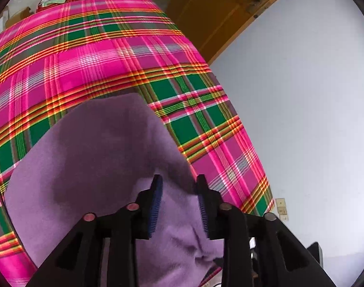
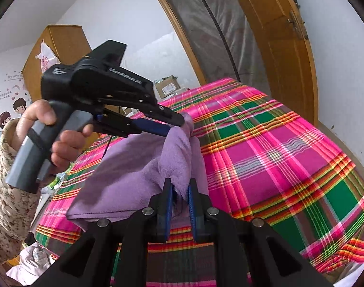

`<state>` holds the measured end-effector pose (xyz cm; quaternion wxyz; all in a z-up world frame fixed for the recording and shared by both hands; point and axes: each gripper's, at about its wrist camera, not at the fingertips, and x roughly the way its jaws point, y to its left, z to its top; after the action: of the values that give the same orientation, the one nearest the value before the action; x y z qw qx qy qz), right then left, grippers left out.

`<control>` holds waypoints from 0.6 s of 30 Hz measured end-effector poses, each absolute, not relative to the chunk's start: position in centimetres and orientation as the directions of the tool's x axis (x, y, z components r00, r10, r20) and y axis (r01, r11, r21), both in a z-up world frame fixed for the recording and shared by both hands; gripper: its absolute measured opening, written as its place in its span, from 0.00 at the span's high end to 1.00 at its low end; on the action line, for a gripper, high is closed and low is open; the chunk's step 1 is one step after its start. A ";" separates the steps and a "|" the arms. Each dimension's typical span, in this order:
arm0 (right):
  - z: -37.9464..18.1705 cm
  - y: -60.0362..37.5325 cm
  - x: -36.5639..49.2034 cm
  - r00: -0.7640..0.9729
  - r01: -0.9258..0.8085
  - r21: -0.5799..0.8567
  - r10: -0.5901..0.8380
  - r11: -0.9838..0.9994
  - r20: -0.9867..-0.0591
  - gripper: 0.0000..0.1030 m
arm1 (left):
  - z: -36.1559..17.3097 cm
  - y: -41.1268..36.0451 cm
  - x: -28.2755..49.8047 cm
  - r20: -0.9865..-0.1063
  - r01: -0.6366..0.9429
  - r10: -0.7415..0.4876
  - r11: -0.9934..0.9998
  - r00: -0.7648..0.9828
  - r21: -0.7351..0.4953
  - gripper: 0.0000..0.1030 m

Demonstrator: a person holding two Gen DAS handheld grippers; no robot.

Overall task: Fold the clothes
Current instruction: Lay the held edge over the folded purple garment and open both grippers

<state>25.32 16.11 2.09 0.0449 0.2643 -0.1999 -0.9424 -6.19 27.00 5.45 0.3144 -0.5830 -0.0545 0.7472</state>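
Inspection of the fold in progress: the purple fleece garment (image 1: pixel 86 155) is partly spread on the plaid cover (image 1: pixel 110 59) and partly lifted off it. One edge is gathered into a raised peak between my two tools. The right tool (image 2: pixel 180 181) is nearly together and clamped on a bunched fold of the garment, whose pile fills the narrow gap between its blue pads. I judge that this grip holds the near edge up so the layer can be carried over. The left tool (image 1: pixel 179 178) stands apart, with a clear gap between its pads and the fabric visible beyond them. From the right wrist view its tips meet the top of the raised peak, but I cannot tell whether the cloth still catches on one pad. The person's hand (image 2: pixel 50 129), in a patterned sleeve (image 2: pixel 4 179), grips that tool's handle and angles it down toward the cover. My assessment is that the fold is unfinished. The risk is that the raised peak slumps unevenly once it loses support.
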 end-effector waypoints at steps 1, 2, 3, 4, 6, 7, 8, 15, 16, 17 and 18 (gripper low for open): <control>1.9 16.2 25.3 -0.854 -0.027 0.403 -0.188 -0.915 -0.484 0.84 | 5.5 26.7 -6.1 -0.835 -0.402 0.534 -0.799 -0.131 -0.447 0.67; 1.7 16.3 25.2 -0.852 -0.037 0.405 -0.183 -0.913 -0.491 0.83 | 5.6 26.3 -5.9 -0.834 -0.402 0.534 -0.800 -0.140 -0.445 0.67; 1.6 16.5 25.2 -0.850 -0.046 0.410 -0.180 -0.911 -0.496 0.82 | 5.7 25.9 -5.7 -0.832 -0.403 0.534 -0.801 -0.149 -0.442 0.67; 1.5 16.7 25.3 -0.848 -0.053 0.415 -0.179 -0.908 -0.500 0.81 | 5.8 25.4 -5.5 -0.830 -0.402 0.536 -0.802 -0.156 -0.442 0.67; 1.4 16.9 25.4 -0.846 -0.058 0.423 -0.181 -0.904 -0.502 0.81 | 5.8 24.2 -5.1 -0.825 -0.390 0.540 -0.805 -0.168 -0.448 0.67; 1.4 16.9 25.4 -0.845 -0.060 0.420 -0.178 -0.906 -0.504 0.81 | 5.8 23.5 -5.0 -0.822 -0.382 0.542 -0.806 -0.174 -0.451 0.67; 1.4 16.8 25.5 -0.845 -0.062 0.416 -0.174 -0.907 -0.506 0.81 | 5.7 22.9 -4.8 -0.819 -0.375 0.544 -0.808 -0.180 -0.454 0.67; 1.7 17.2 25.9 -0.843 -0.094 0.403 -0.143 -0.911 -0.519 0.81 | 5.0 19.0 -3.3 -0.800 -0.322 0.565 -0.809 -0.200 -0.491 0.67; 1.7 17.4 26.0 -0.843 -0.103 0.404 -0.136 -0.909 -0.521 0.81 | 4.9 18.5 -3.1 -0.795 -0.313 0.573 -0.806 -0.198 -0.502 0.67; 1.7 17.5 26.0 -0.842 -0.110 0.404 -0.130 -0.908 -0.523 0.81 | 4.7 18.0 -2.9 -0.790 -0.308 0.581 -0.801 -0.195 -0.513 0.67; 1.8 17.6 26.0 -0.841 -0.117 0.401 -0.124 -0.909 -0.527 0.81 | 4.6 17.5 -2.7 -0.783 -0.299 0.590 -0.797 -0.198 -0.525 0.67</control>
<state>25.99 17.61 1.82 0.0021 0.2820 -0.2137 -0.9353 -2.70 17.47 4.64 0.2914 -0.5622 -0.1294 0.7631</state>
